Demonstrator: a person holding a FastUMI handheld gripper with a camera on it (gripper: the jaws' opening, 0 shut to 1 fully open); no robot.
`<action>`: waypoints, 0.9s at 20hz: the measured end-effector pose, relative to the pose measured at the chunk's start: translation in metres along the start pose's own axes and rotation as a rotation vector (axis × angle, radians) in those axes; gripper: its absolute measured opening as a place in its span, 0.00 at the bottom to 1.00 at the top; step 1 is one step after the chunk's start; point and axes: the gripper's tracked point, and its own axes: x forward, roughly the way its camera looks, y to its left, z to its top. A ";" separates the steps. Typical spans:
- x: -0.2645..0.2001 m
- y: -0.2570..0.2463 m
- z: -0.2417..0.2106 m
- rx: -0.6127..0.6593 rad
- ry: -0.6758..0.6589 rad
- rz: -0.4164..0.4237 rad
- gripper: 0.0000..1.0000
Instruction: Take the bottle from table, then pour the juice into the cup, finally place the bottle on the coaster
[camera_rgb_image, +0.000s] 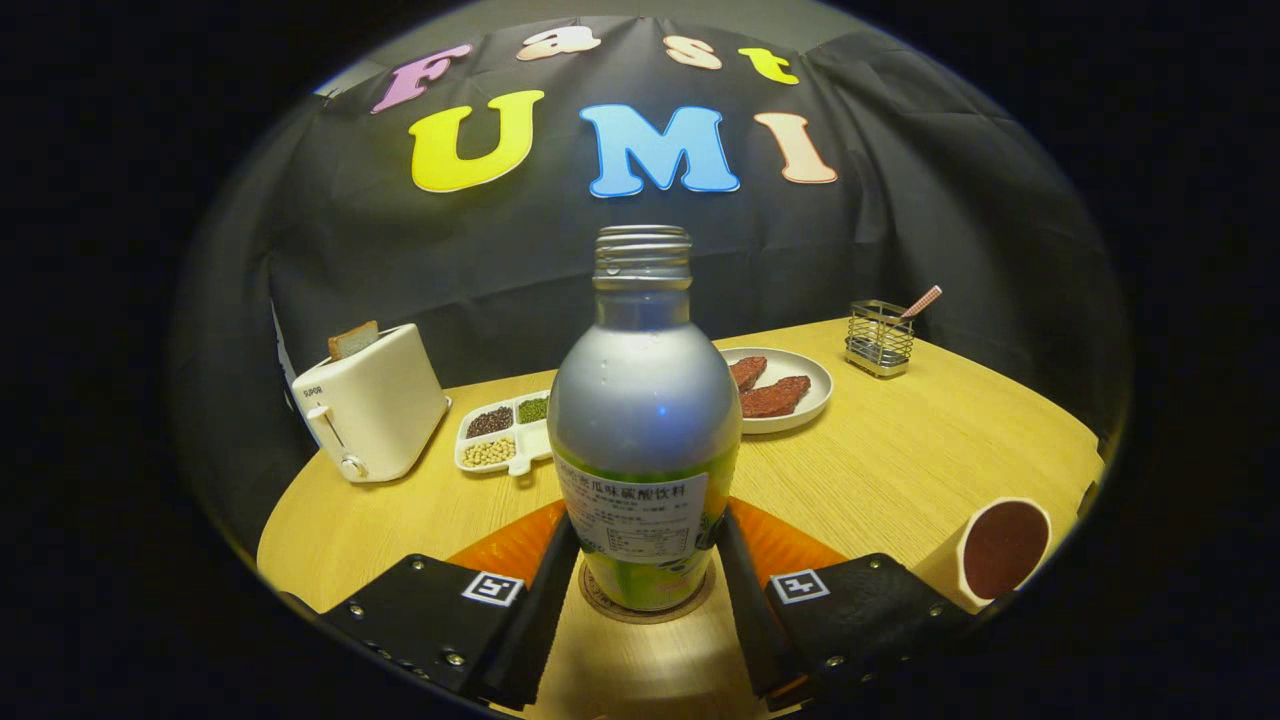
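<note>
The gripper (645, 560) has a finger on either side of the bottle (645, 420), low on the labelled part of its body; both fingers look to be touching its sides, though whether they are pressing or only lying alongside I cannot tell; the bottle stands upright between them, cap off, its threaded neck open at the top; its base sits on a round brown coaster (645, 608), whose rim shows just beneath and around the foot of the bottle; so the bottle appears already set where the task wants it, and a low hold of this kind suits lowering it level without tipping.

Off to the right of the fingers, near the table's edge, is the cup (1003, 548), holding dark liquid; judging by that, the pouring seems done and what is left is to let go and draw back.

Beyond the bottle the wooden table (900, 460) carries a plate (785, 390) with reddish slices, a divided dish (505, 432) of beans and seeds, a white toaster (372, 402) with a slice of bread standing in it, and a wire holder (880, 338) with a straw; all are well apart from the coaster, so opening straight outward should disturb nothing.
</note>
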 end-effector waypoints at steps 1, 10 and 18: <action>0.002 0.001 -0.002 -0.014 0.006 -0.002 0.75; 0.012 0.008 -0.010 -0.071 0.014 0.006 0.78; -0.003 0.005 -0.005 -0.099 0.001 0.016 0.99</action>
